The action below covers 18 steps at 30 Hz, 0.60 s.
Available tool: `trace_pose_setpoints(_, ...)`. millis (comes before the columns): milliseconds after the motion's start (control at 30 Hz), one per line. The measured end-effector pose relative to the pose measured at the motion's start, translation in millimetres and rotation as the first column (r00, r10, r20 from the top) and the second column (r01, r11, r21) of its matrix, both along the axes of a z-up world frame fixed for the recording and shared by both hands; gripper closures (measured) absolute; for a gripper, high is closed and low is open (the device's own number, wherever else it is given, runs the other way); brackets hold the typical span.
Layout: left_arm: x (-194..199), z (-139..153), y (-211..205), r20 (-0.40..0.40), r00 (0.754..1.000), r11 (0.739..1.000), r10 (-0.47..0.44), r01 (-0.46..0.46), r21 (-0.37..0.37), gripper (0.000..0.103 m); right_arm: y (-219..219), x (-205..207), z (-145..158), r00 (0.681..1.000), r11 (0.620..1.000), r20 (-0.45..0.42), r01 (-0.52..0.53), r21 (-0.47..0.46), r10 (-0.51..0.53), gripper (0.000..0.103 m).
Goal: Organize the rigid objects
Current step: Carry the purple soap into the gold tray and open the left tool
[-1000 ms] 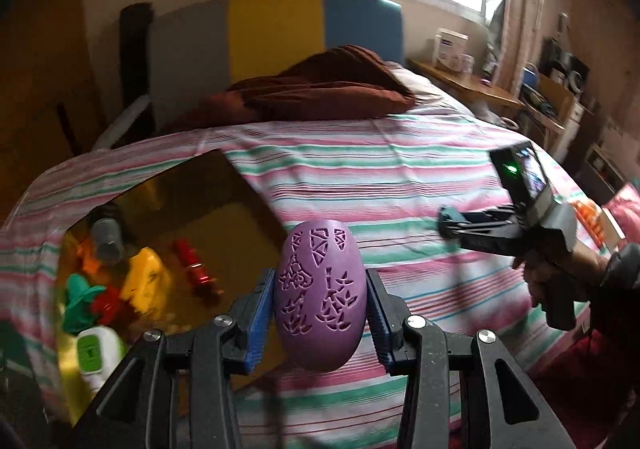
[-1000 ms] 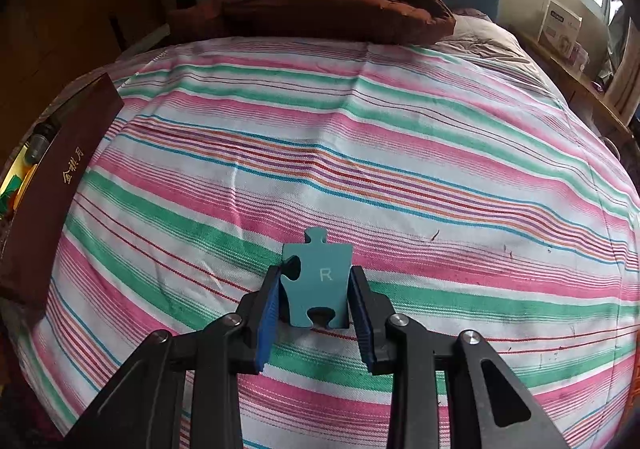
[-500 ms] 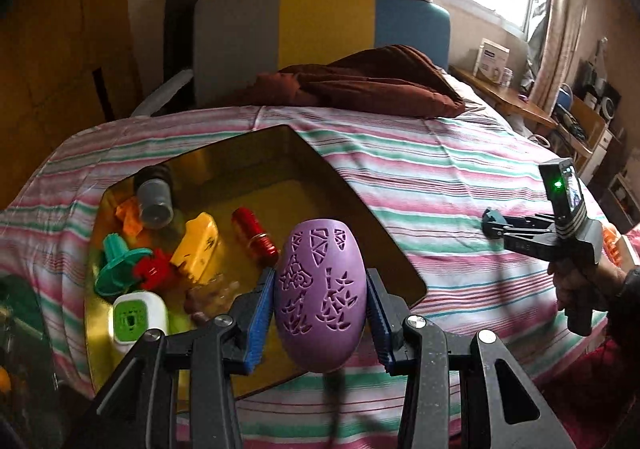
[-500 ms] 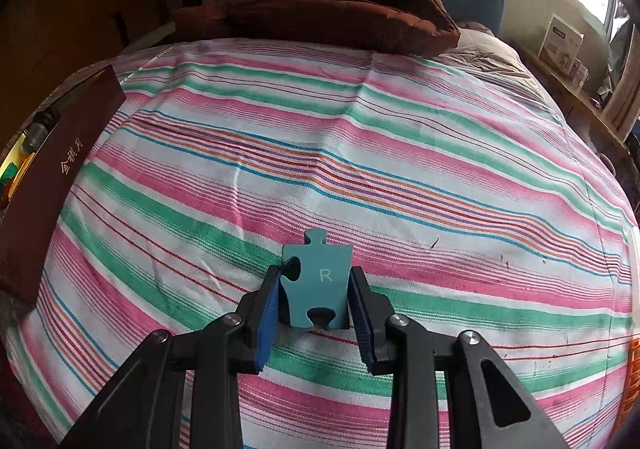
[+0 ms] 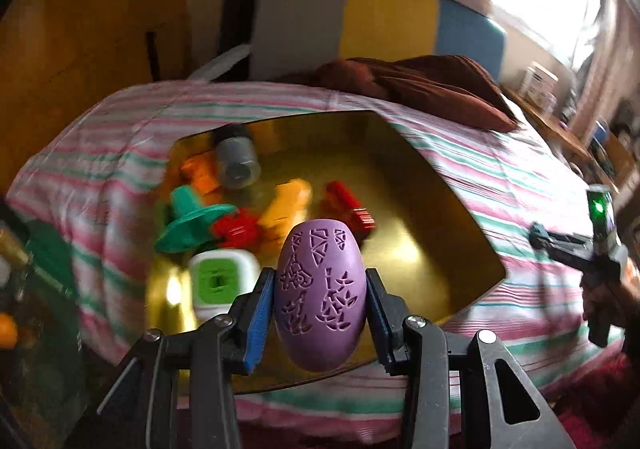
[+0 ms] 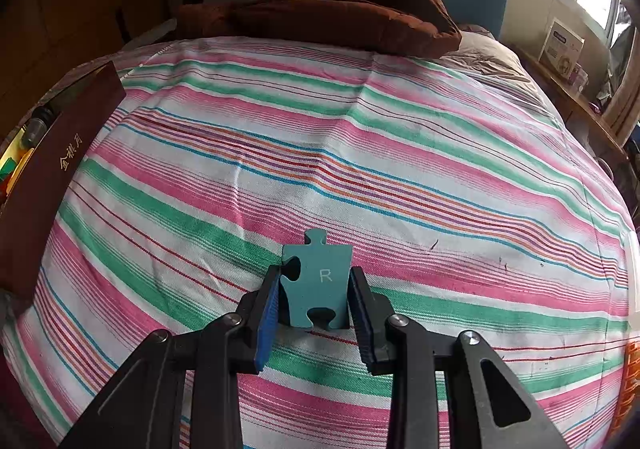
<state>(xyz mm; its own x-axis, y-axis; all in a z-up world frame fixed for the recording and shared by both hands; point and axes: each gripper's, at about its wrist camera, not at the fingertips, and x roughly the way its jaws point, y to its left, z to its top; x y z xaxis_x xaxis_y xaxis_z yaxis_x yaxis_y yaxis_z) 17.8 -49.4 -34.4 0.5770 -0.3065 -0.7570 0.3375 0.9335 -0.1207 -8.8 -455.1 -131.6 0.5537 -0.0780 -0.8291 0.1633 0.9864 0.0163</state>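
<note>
Carrying a purple egg [image 5: 320, 295], the left gripper [image 5: 318, 309] is clamped on its flanks above the gold box [image 5: 452, 225] of toys. It looks light, stiff and smooth, so a grip at its widest part seems safest. Only the right view shows the right gripper [image 6: 316, 299] pinching the puzzle piece [image 6: 320, 281] over the striped bedspread [image 6: 360, 153].

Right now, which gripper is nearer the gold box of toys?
Left. The left gripper, holding the purple egg, hangs over the gold box; the right gripper sits out over the striped bedspread.
</note>
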Motion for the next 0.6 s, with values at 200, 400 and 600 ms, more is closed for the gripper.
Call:
trace_pose_setpoints(200,13.3,-4.6,40.3,-0.043,0.993,0.993,0.108,-0.110,-0.038,0.059,1.6,0.5,0.6,1.000,1.000,-0.004,-0.002,-0.012,0.002,0.070)
trace_pose_setpoints(400,30.3,1.8,27.9,-0.064,0.995,0.993,0.071,-0.077,-0.089,0.059,2.2,1.2,0.8,1.000,1.000,-0.009,-0.007,-0.022,0.006,0.071)
trace_pose_setpoints(600,70.9,7.4,-4.6,-0.141,0.990,0.981,0.016,-0.043,-0.189,0.059,3.7,1.6,1.1,1.000,0.999,-0.013,-0.009,-0.034,0.009,0.071)
